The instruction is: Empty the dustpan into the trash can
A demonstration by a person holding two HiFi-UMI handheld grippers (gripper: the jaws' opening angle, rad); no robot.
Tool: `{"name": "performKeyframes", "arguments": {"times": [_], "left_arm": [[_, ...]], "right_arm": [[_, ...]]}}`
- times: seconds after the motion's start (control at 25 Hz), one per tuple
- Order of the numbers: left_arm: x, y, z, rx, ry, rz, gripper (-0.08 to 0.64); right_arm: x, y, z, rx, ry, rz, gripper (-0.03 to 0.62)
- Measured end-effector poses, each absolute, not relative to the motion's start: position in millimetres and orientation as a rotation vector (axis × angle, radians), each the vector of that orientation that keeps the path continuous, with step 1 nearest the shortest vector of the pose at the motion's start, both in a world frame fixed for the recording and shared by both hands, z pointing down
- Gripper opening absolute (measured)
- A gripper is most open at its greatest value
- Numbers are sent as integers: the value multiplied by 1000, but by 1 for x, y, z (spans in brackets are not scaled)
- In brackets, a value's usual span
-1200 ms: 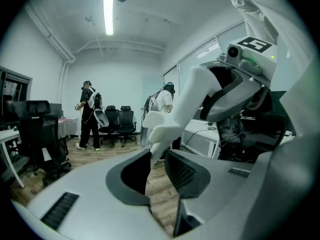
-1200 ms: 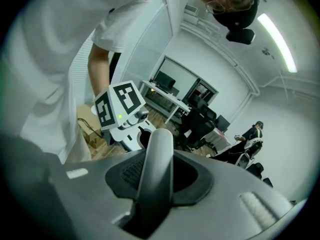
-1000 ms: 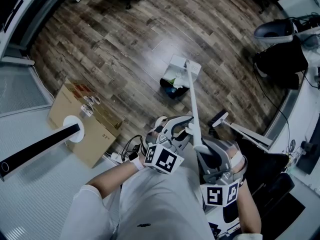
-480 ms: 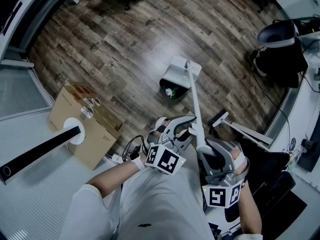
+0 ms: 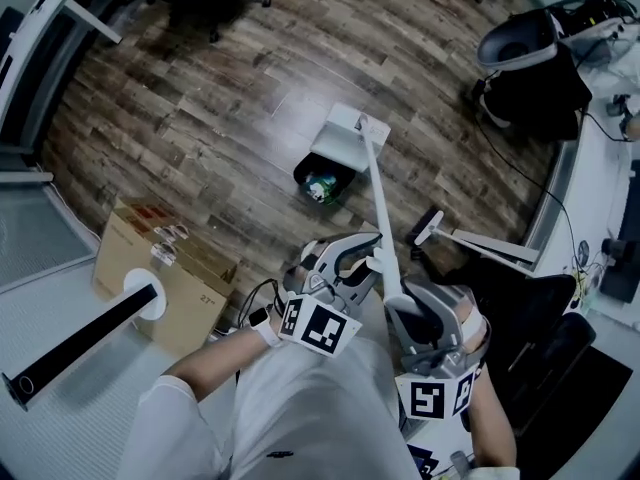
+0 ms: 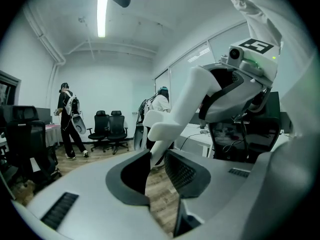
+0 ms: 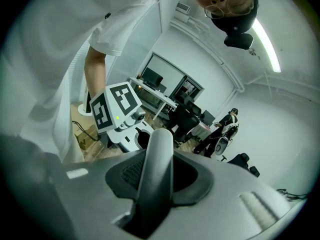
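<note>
A white dustpan (image 5: pixel 338 136) on a long white handle (image 5: pixel 378 203) hangs tilted over a small black trash can (image 5: pixel 320 181) on the wooden floor; there is litter in the can. My left gripper (image 5: pixel 372 261) is shut on the handle low down. Just below it, my right gripper (image 5: pixel 402 300) is shut on the handle's end. In the left gripper view the white handle (image 6: pixel 167 121) runs up between the dark pads (image 6: pixel 184 171), with the right gripper (image 6: pixel 240 81) behind. In the right gripper view the handle (image 7: pixel 156 176) lies between the pads, and the left gripper (image 7: pixel 116 111) is beyond it.
A cardboard box (image 5: pixel 160 268) and a black tube on a white base (image 5: pixel 85 336) stand at the left. Cables and a power strip (image 5: pixel 250 303) lie near my feet. At the right are a white-legged stand (image 5: pixel 470 240) and an office chair (image 5: pixel 520 43). A person (image 6: pixel 67 121) stands farther off.
Both grippers have risen a little with the handle. The dustpan now stands steeper over the trash can's mouth. The head view has shifted, so the can sits further left.
</note>
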State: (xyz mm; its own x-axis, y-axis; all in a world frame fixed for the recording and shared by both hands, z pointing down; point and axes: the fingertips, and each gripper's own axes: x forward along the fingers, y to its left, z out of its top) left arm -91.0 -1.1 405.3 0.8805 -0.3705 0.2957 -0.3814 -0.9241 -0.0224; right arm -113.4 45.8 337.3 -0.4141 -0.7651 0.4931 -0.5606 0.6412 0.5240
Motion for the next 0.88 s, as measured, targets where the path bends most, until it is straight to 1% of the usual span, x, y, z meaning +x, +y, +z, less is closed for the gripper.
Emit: {"name": "performKeyframes", "arguments": {"times": [0.2,0.44,0.88], "left_arm": [[-61,8,401,3043,-504,462,97],[-8,21,406,3061,-360,468,97],[80,50,450,2983,-120,604,97]], "right_arm": [[-86,53,333,1146,-2078,-325,114],[-38,61,336,1269,-1987,-259,114],[53,70,366,1564,-1837,40,114]]}}
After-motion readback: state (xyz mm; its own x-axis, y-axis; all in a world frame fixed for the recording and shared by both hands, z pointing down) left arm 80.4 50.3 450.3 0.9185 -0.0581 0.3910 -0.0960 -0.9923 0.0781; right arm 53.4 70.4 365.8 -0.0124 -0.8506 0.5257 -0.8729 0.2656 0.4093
